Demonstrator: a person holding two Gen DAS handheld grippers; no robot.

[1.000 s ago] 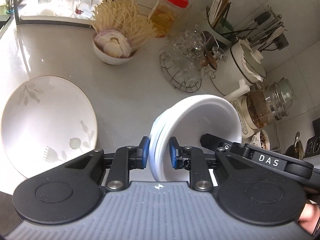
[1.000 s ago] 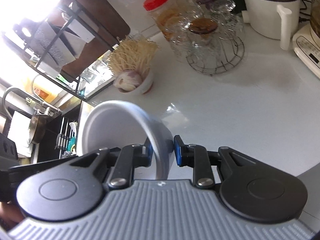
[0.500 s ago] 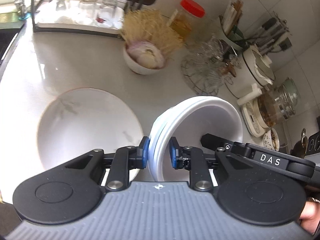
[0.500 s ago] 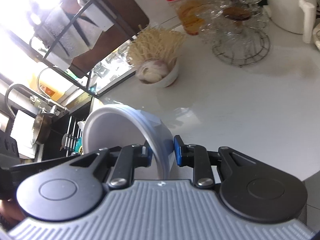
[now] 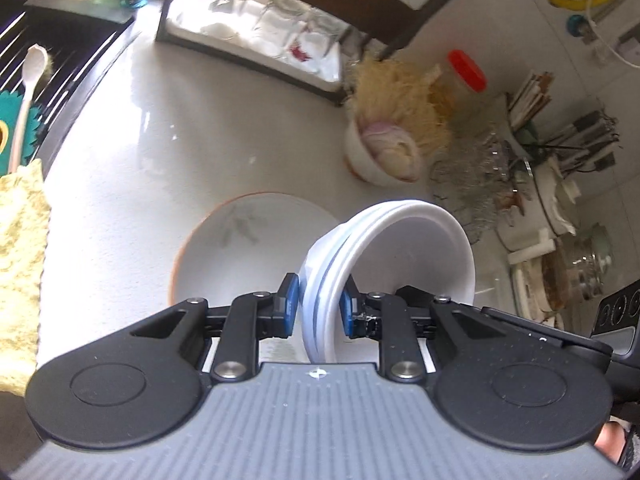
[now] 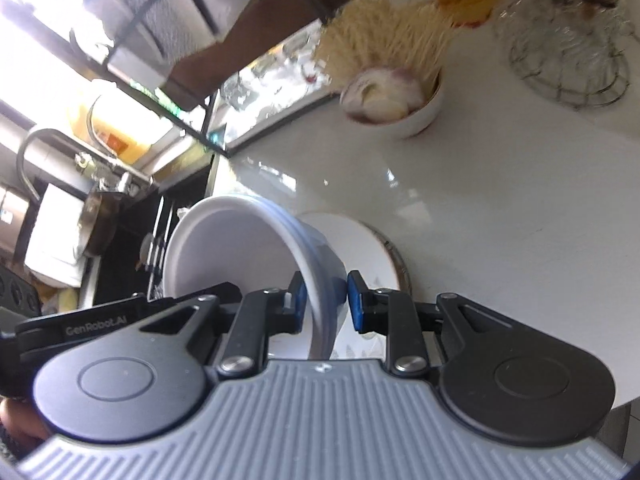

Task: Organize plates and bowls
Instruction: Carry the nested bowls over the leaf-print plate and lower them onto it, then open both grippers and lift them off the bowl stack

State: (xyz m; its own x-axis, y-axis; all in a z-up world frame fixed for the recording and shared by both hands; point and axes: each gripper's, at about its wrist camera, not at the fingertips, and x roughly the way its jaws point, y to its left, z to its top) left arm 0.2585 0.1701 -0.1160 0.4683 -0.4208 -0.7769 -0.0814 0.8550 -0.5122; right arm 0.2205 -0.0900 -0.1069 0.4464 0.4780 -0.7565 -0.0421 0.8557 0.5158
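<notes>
Presently, left wrist view: left tool [image 5: 319,306] clamped on the rim of a stack of white bowls [image 5: 394,258] — several nested, tipped on edge with the openings facing the right side of the frame, held clear of the counter [image 5: 160,152]. One blue pad sits on the outer wall, the other inside the innermost bowl. Below and beyond the stack, a floral plate [image 5: 244,248] with a thin orange rim lies flat on the counter toward the near edge. Farther back: a small bowl of garlic and onion [image 5: 384,156] with a bundle of dry noodles behind it, a red-lidded jar [image 5: 466,76], a wire rack of glasses [image 5: 476,176]. A yellow cloth [image 5: 20,264] lies at the counter's left edge, by the sink.

Right wrist view: right tool [image 6: 326,302] closed on the rim of the same stack of white bowls [image 6: 240,248], here opening to the left; the wall is pinched between both pads. The floral plate [image 6: 360,248] shows just behind it, flat on the counter.

Handling, by judgement — rigid, glazed ware, smooth and likely slippery under rubber pads; brittle if knocked. A nested stack carries real weight and the inner bowls may slide when tilted. Opposite rim grips suit it best; level before lowering.
</notes>
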